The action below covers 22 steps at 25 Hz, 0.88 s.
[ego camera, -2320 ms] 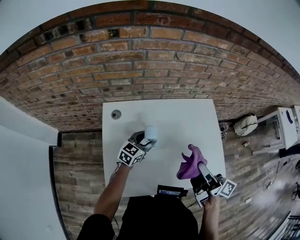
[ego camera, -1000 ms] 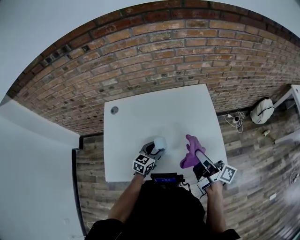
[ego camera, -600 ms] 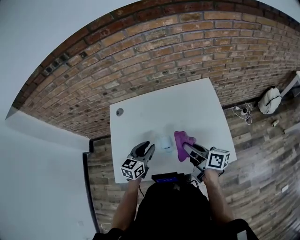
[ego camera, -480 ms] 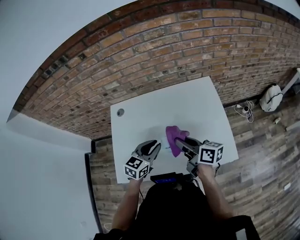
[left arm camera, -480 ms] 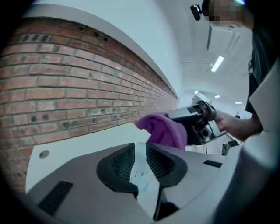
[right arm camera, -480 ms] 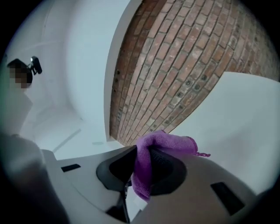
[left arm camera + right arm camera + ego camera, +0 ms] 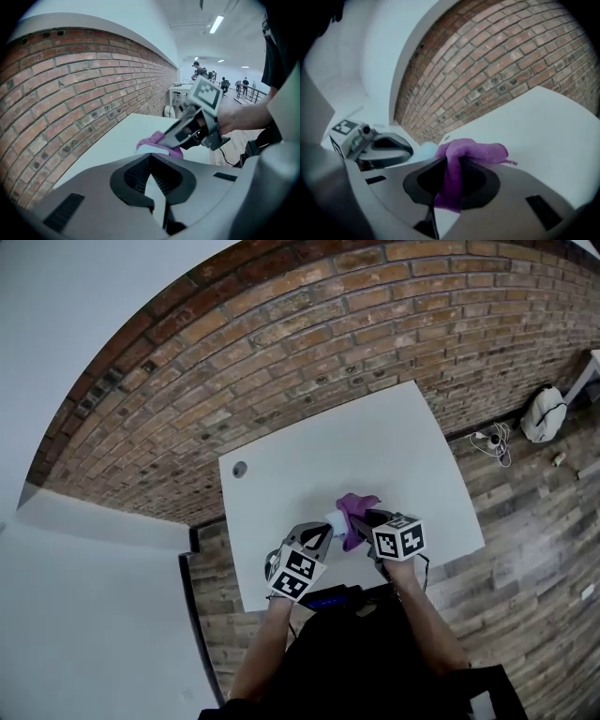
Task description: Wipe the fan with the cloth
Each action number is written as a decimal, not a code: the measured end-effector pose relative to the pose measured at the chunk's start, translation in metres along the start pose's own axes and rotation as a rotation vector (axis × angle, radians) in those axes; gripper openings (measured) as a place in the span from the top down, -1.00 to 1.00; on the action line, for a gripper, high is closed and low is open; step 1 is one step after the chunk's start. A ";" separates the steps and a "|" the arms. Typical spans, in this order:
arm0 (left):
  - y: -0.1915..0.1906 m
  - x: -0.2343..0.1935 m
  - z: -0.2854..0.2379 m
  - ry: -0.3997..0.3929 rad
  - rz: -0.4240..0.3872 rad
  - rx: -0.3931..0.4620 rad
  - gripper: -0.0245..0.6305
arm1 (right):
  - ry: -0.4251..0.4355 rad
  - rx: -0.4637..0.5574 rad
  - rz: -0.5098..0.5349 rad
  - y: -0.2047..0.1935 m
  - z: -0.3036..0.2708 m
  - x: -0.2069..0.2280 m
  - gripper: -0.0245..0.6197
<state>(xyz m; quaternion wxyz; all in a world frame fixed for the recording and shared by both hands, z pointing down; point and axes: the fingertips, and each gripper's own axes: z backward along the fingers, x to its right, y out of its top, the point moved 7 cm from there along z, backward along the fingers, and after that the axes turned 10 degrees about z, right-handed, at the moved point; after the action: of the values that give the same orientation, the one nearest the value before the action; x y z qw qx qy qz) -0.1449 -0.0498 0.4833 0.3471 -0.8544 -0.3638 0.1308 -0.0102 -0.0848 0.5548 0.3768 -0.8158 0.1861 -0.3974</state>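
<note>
Low in the middle of the head view, near the front edge of the white table point(image 7: 281, 460), we find the fan point(image 7: 334, 518). It is a small, pale, rounded thing, white with a faint blue cast, too small there to make out any blades or grille. It shows between the tips of our left gripper point(image 7: 321, 532) and our right gripper point(image 7: 365, 518). From the right gripper view it is only a soft, blurred, light lump at the left of the cloth point(image 7: 471, 151). From the left gripper view we see just its smooth pale top beyond the jaw tips, with the purple cloth lying against its far side.

Our left gripper points up and to the right in the head view, at the fan's left. Its jaws have just closed and are pressed together with nothing between them; whether their tips touch the fan we cannot tell.

Our right gripper reaches in from the right. It pinches the cloth, a bright purple, fuzzy rag. One fold hangs down between the jaws, and the rest bunches over their tips in a thick wad with a frayed strand at its right side. That wad lies against the fan's right side.

Beyond the table runs a brick wall point(image 7: 309, 343), and wood-plank floor point(image 7: 525, 521) fills the right of the frame.
</note>
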 end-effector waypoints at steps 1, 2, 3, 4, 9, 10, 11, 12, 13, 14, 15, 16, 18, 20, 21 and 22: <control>0.001 0.001 0.000 0.002 -0.014 -0.009 0.91 | -0.017 -0.038 -0.028 -0.013 -0.002 0.008 0.72; 0.002 0.003 -0.001 0.003 -0.031 -0.019 0.91 | -0.027 -0.054 -0.062 -0.022 -0.001 0.014 0.72; 0.002 0.004 -0.001 0.004 -0.047 -0.031 0.91 | -0.029 -0.042 -0.093 -0.024 0.003 0.014 0.72; 0.003 0.004 -0.001 0.002 -0.060 -0.042 0.91 | -0.019 -0.008 -0.114 -0.018 0.008 0.010 0.72; 0.006 0.004 -0.002 0.005 -0.096 -0.079 0.91 | 0.125 0.151 -0.023 0.047 0.020 -0.044 0.72; 0.005 0.005 -0.002 0.006 -0.097 -0.084 0.91 | 0.128 0.131 0.020 0.049 0.015 -0.050 0.72; 0.005 0.006 -0.002 0.005 -0.096 -0.090 0.91 | 0.119 0.103 0.056 0.046 0.010 -0.053 0.72; 0.004 0.007 -0.002 0.002 -0.095 -0.096 0.91 | 0.107 0.085 0.076 0.041 0.005 -0.053 0.72; 0.004 0.007 -0.002 -0.003 -0.095 -0.101 0.91 | 0.101 0.090 0.077 0.035 0.003 -0.052 0.72; 0.004 0.008 -0.002 -0.008 -0.095 -0.105 0.91 | 0.099 0.113 0.062 0.031 0.003 -0.049 0.72; 0.005 0.007 -0.002 -0.010 -0.095 -0.110 0.91 | 0.096 0.143 0.043 0.028 0.005 -0.045 0.72; 0.006 0.006 -0.002 -0.010 -0.096 -0.115 0.91 | 0.088 0.170 0.023 0.024 0.006 -0.039 0.72; 0.007 0.005 -0.002 -0.006 -0.102 -0.126 0.91 | 0.066 0.191 -0.027 0.013 0.007 -0.023 0.72; 0.008 0.005 -0.002 -0.001 -0.105 -0.132 0.91 | 0.042 0.142 -0.072 -0.003 0.002 -0.004 0.72; 0.008 0.006 -0.003 0.000 -0.107 -0.135 0.91 | 0.033 0.101 -0.092 -0.013 -0.001 0.003 0.72; 0.008 0.006 -0.003 0.001 -0.111 -0.138 0.91 | 0.025 0.068 -0.114 -0.022 -0.002 0.009 0.72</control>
<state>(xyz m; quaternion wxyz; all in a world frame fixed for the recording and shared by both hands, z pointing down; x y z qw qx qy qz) -0.1346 -0.0508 0.4797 0.2943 -0.8548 -0.4188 0.0855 -0.0062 -0.0775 0.5771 0.3787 -0.8066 0.1304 -0.4347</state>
